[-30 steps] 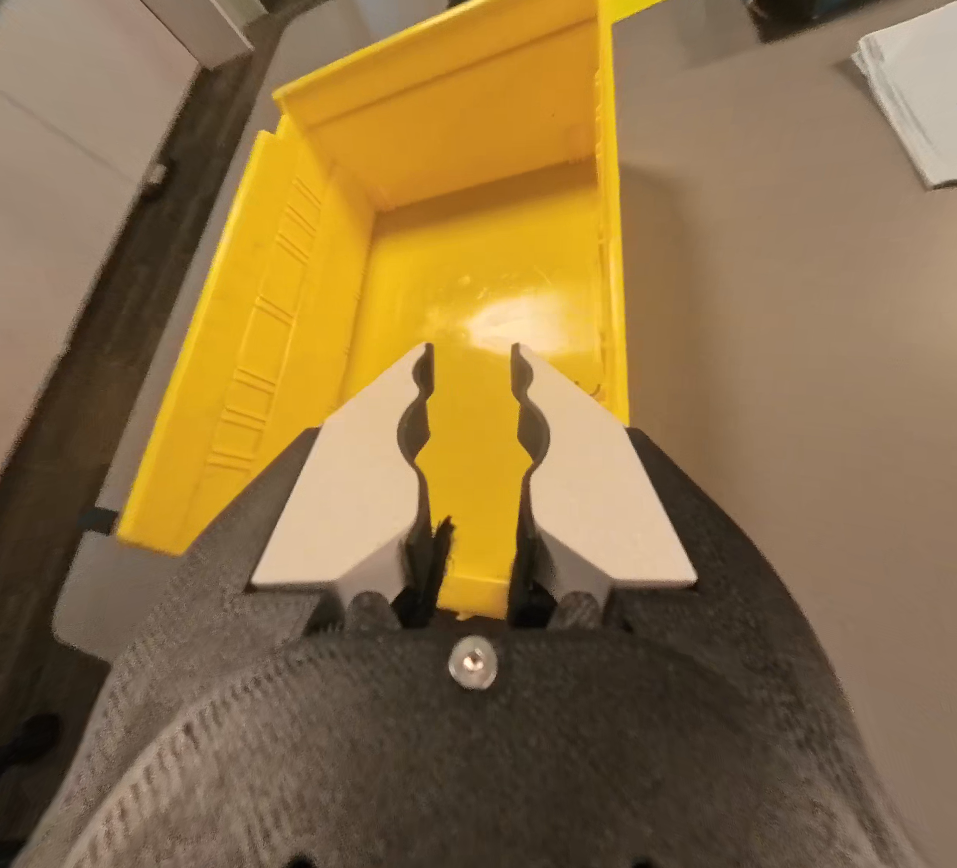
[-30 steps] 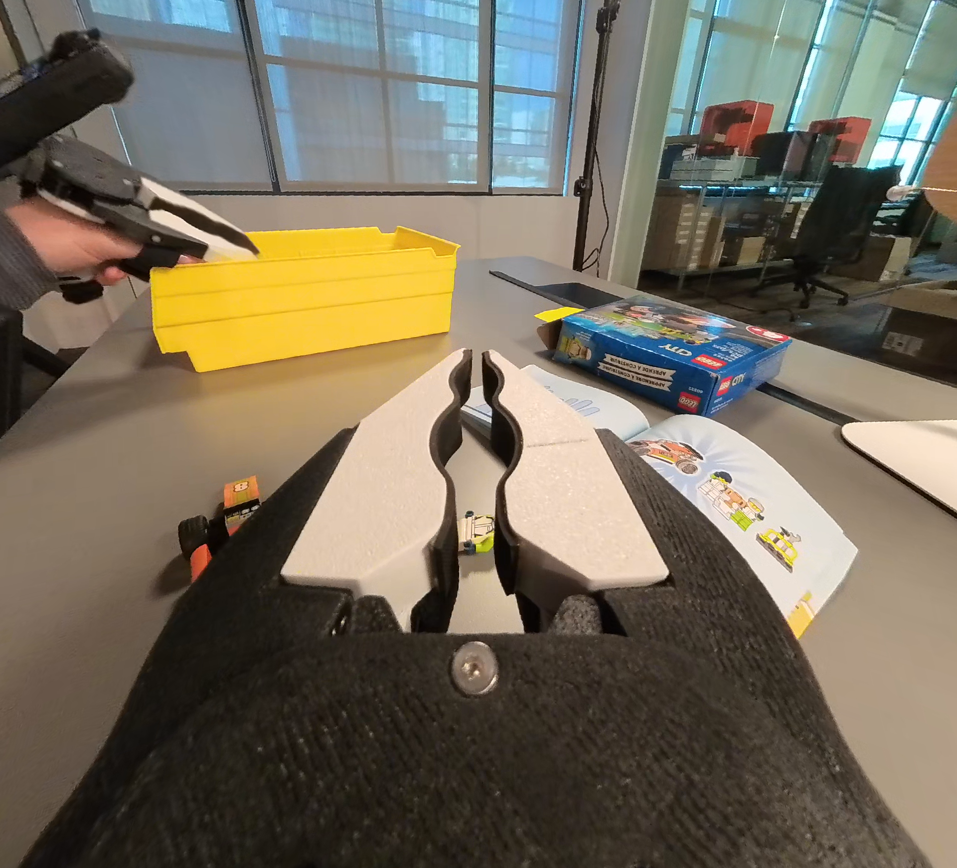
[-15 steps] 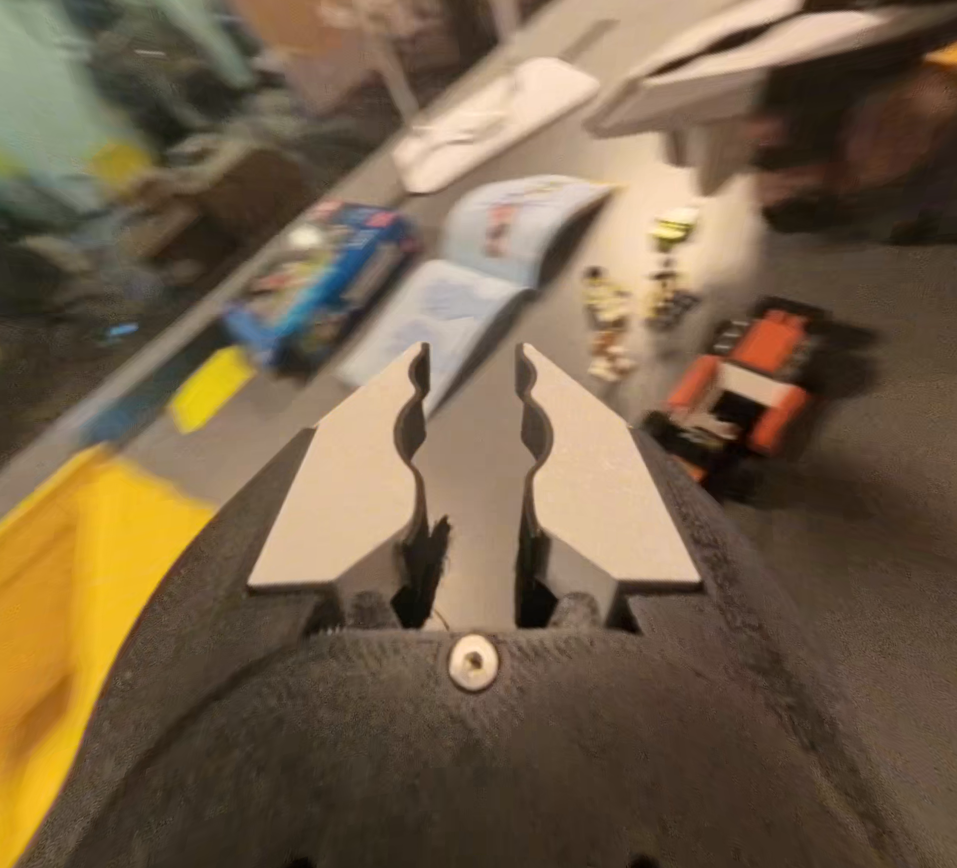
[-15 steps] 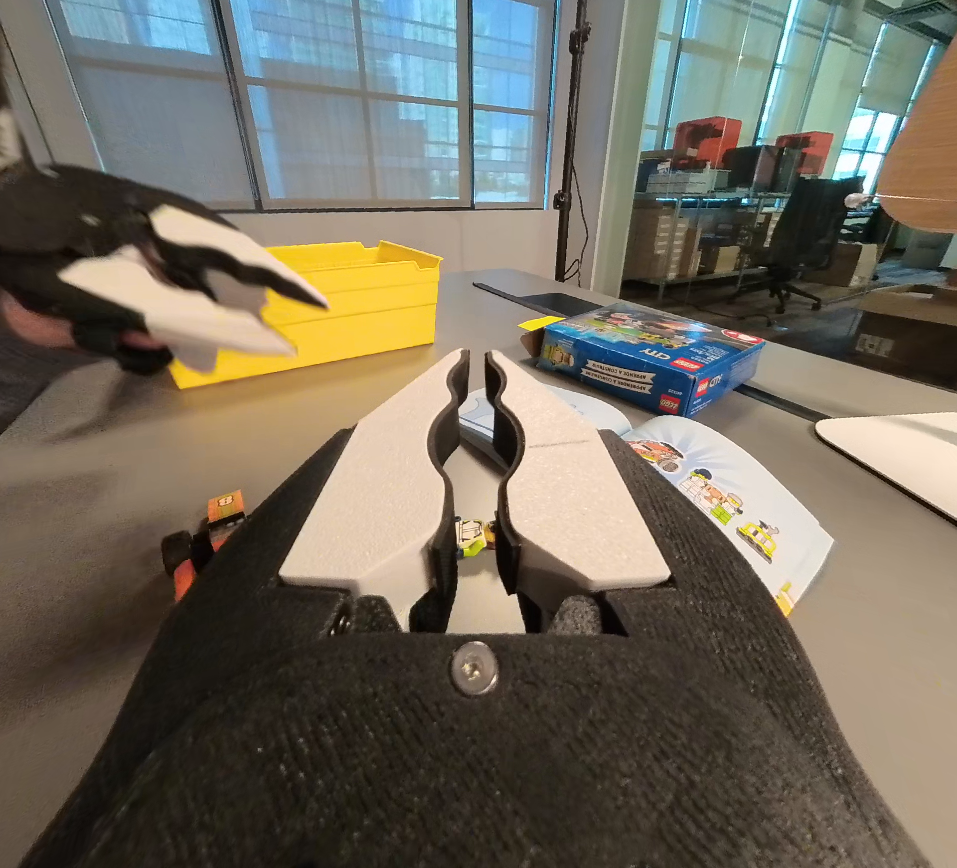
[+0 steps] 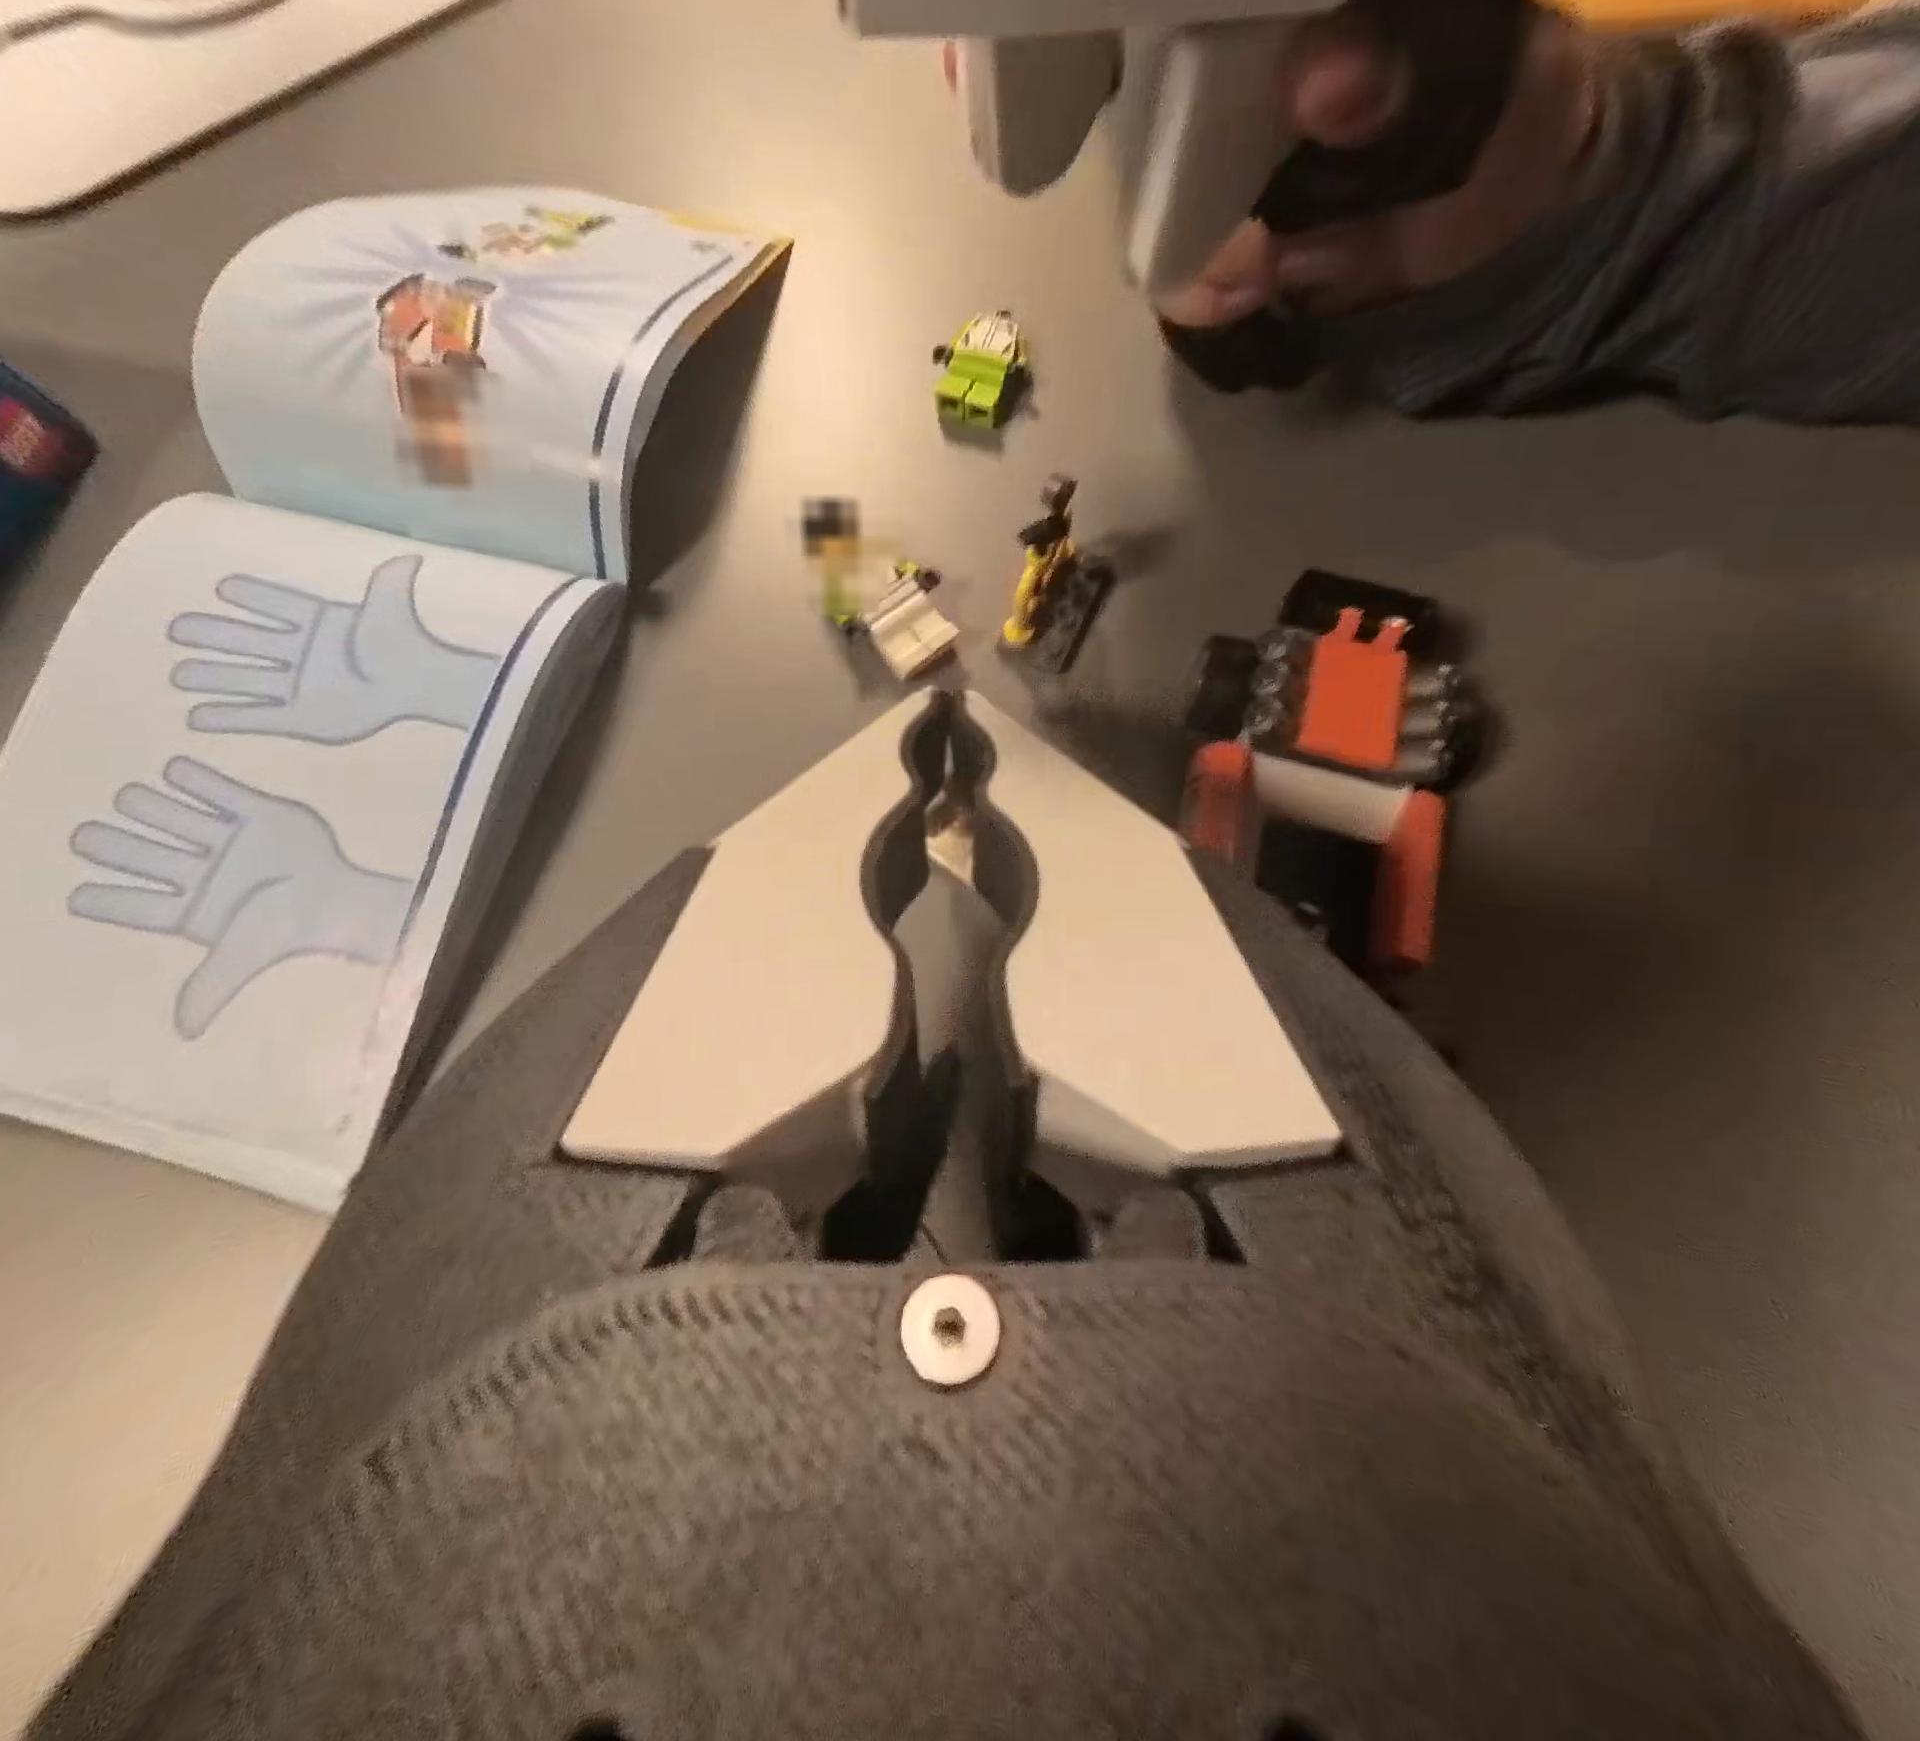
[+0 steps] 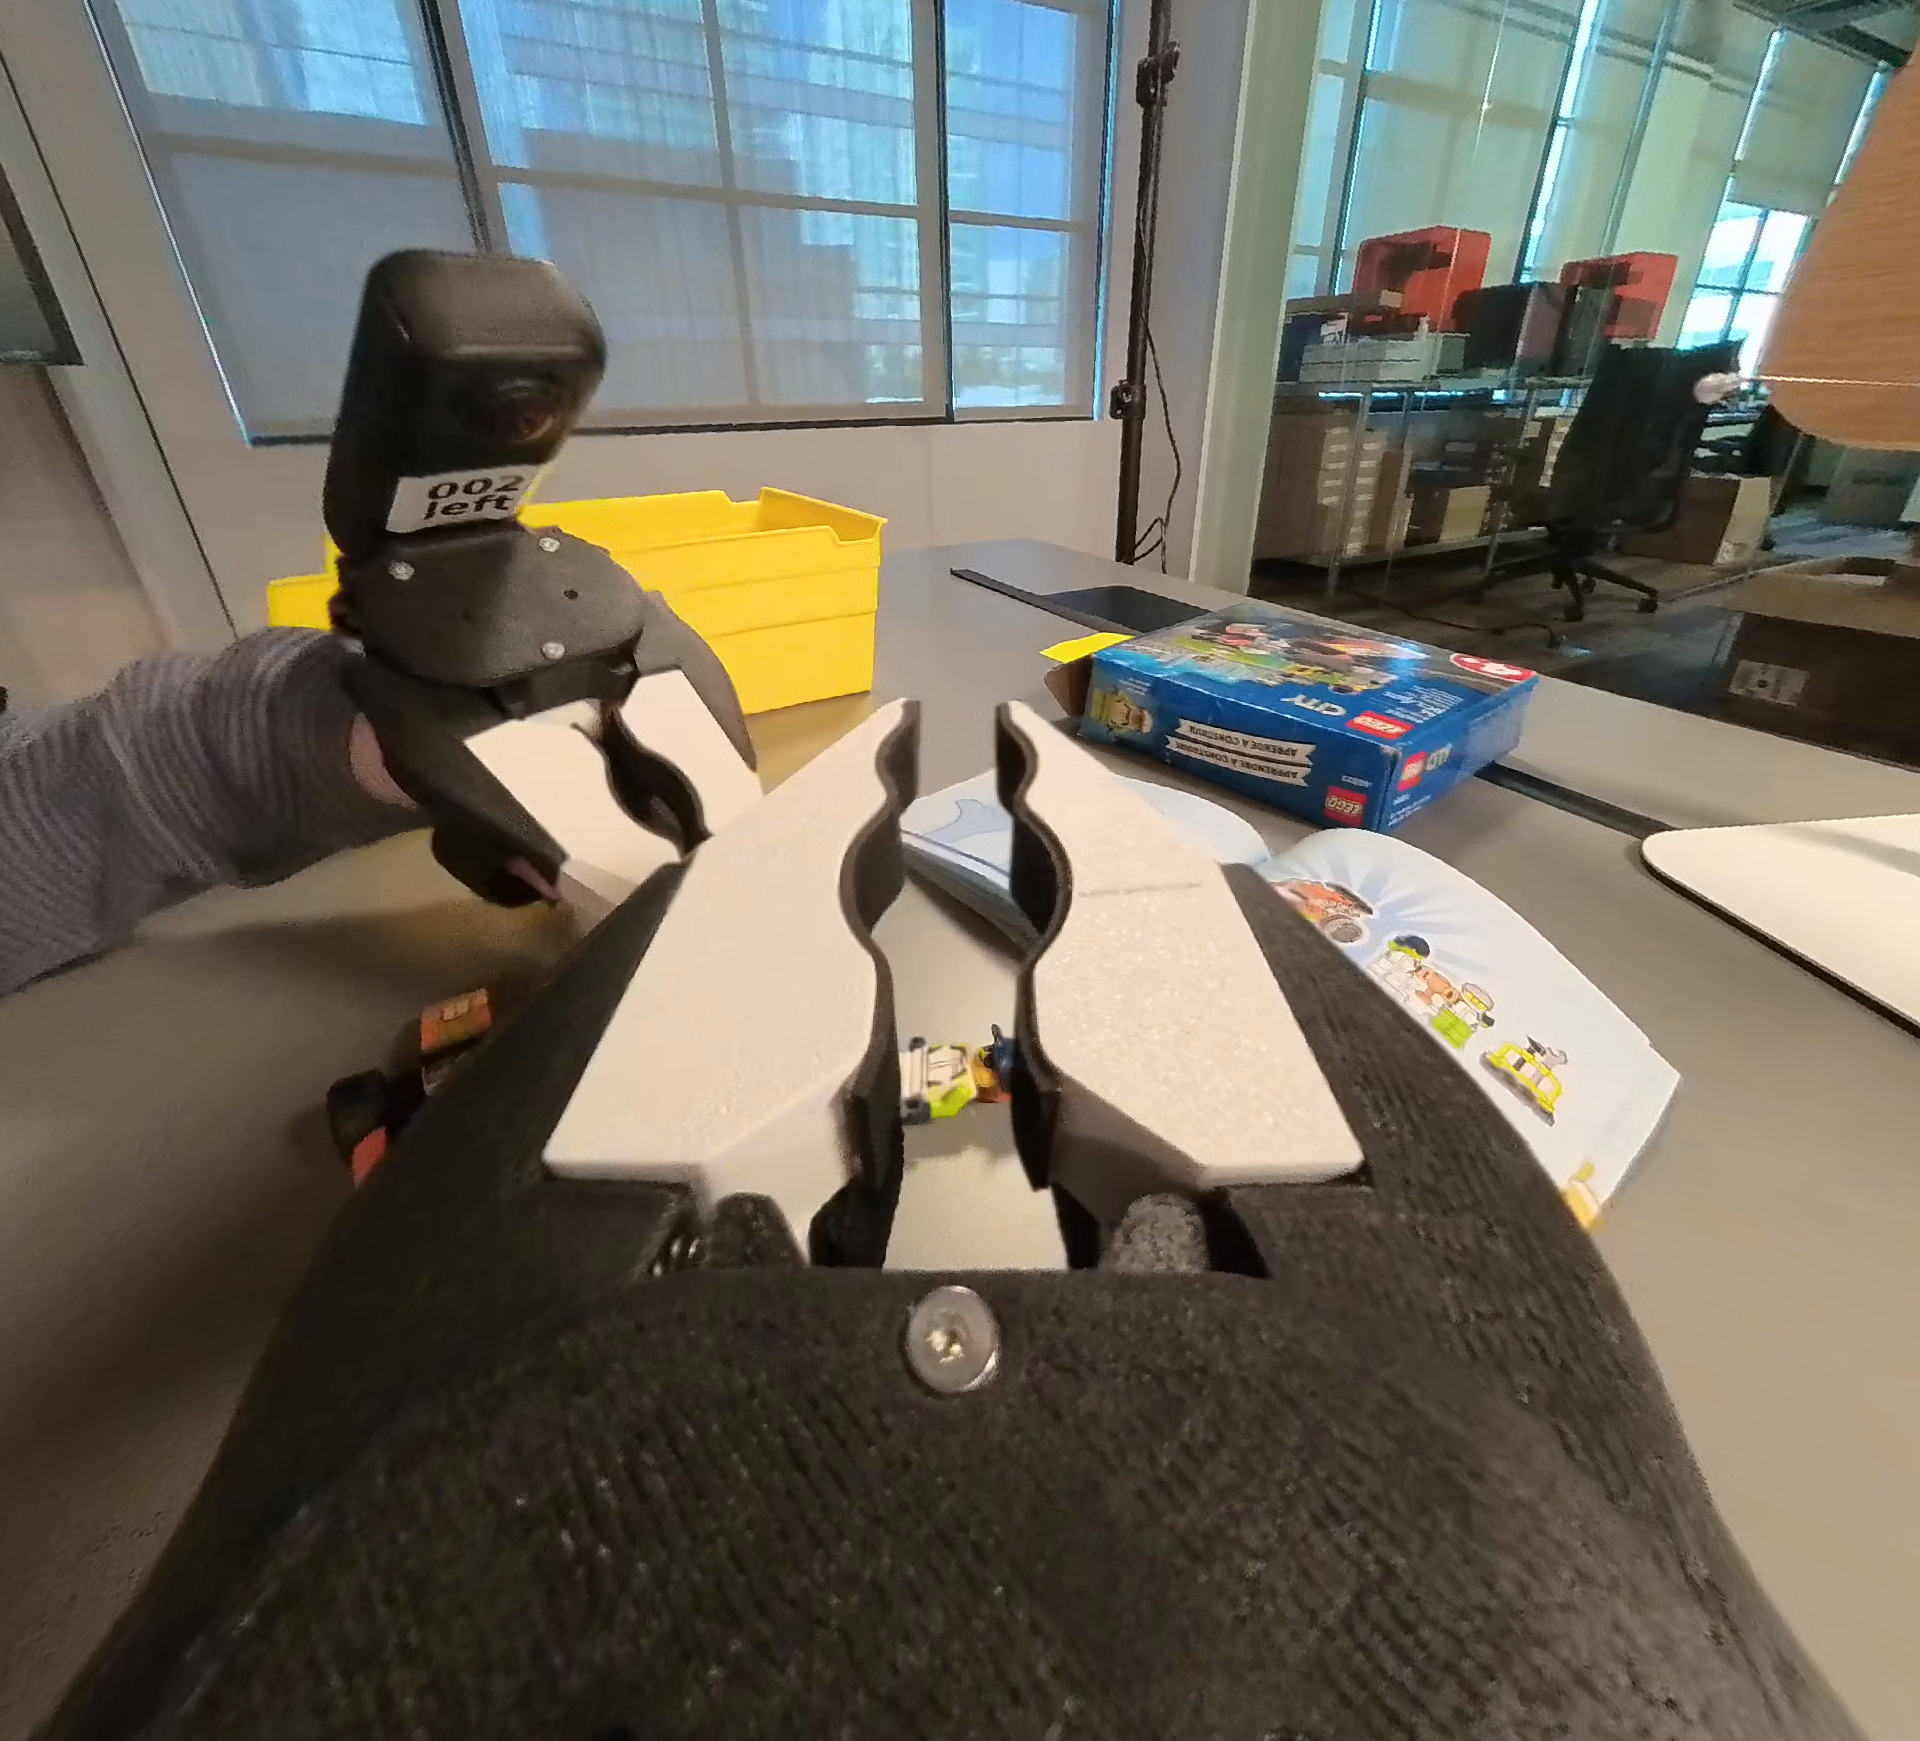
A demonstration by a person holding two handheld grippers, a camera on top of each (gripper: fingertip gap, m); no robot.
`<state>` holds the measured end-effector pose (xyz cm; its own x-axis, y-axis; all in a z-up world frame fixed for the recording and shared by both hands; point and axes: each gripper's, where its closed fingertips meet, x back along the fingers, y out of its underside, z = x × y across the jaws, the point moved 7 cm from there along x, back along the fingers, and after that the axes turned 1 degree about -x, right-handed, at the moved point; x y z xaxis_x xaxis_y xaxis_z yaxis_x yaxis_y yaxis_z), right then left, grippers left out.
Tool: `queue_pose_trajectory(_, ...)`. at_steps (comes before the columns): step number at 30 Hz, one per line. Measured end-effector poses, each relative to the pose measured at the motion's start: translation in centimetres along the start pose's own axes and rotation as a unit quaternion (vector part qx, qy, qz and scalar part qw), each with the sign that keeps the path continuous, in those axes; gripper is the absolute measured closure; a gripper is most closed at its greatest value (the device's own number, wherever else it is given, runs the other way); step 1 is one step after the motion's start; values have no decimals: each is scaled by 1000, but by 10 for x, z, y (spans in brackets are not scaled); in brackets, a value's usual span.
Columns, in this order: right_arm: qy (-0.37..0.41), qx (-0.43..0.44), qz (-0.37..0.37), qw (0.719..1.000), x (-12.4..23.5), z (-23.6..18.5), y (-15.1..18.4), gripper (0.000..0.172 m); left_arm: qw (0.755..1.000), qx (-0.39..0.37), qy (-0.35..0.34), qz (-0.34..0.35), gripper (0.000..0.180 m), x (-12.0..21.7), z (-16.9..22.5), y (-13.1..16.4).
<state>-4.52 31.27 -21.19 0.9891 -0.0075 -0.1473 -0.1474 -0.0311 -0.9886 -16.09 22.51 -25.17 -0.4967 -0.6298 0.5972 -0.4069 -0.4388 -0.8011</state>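
Observation:
My left gripper (image 5: 940, 704) is shut, tips together, low over the grey table just short of a white-legged minifigure (image 5: 909, 637). A small brown and white bit shows through the hollow between its pads; I cannot tell what it is. It also shows in the right wrist view (image 6: 649, 787), tips hidden. An orange and black toy car (image 5: 1340, 777) lies to its right, and a yellow and black figure on a black plate (image 5: 1049, 579) ahead. My right gripper (image 6: 956, 715) is slightly open and empty, held above a lime and white minifigure (image 6: 951, 1078) on the table (image 6: 1714, 1379).
An open booklet (image 5: 312, 652) lies left of the toys, also seen in the right wrist view (image 6: 1455, 964). A blue toy box (image 6: 1299, 735) sits behind it. A yellow bin (image 6: 727, 590) stands at the far left and a white mat (image 6: 1797, 891) at the right. One gripper's finger ends stand about 10 cm off the other's.
My left gripper swung away from over the yellow bin to the toys by the car and its jaws shut. My right gripper's jaws opened a little and it stayed roughly in place.

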Motion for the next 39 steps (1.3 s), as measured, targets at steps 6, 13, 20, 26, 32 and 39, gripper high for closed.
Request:
queue_pose_trajectory(6, -42, 74, -45, 995, -9, -21, 5, 141, 998, 8, -40, 53, 180, 14, -7, 1)
queue_pose_trajectory(13, -61, 118, -72, 989, -13, -33, 11, 145, 995, 40, 36, 80, 136, 30, -3, 7)
queue_pose_trajectory(20, -62, 98, -64, 991, -12, -30, 9, 146, 999, 25, 28, 14, 164, 17, -3, 20)
queue_pose_trajectory(26, -57, 86, -134, 985, -17, -29, 17, 144, 997, 29, -53, 45, 174, 23, -17, 13)
queue_pose_trajectory(32, -154, 25, -184, 970, -23, -49, 25, 136, 980, 57, 62, 180, 175, 37, -1, -10)
queue_pose_trajectory(39, -240, -46, -173, 954, -16, -54, 17, 155, 953, 84, 176, 232, 175, 41, 12, -17)
